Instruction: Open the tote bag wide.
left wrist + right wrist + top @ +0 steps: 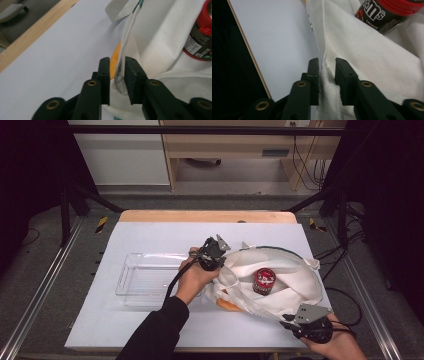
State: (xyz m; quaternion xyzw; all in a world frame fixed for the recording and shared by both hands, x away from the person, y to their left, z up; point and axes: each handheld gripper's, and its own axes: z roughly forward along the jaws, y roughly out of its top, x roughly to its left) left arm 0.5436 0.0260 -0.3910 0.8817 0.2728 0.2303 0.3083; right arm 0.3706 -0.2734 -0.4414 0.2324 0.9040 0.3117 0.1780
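Cloth of a white tote bag (280, 270) lay spread at the right centre of the high view, on the pale counter (150, 330). The left gripper (216, 256) sat at the bag's left edge, held by the person's left hand (195, 277). Seen in the left gripper view, its fingers (104, 72) were clenched on a fold of the bag's hem, the fabric edge pinched between them at the frame's centre. The right gripper (292, 321) sat at the lower right of the high view, at the bag's near edge, held by the right hand (332, 345). In the right gripper view, its fingers (343, 75) grasped the bag's seam, which ran up from between them toward the top of the frame.

A dark candy jar with a red lid (264, 281) rested on the cloth in the hollow of the bag, between the two grippers; it appeared at the upper right of both gripper views. Something orange (229, 305) showed under the cloth at the bag's lower left. A clear plastic tray (145, 277) stood on the counter just left of the left hand, apart from the bag.
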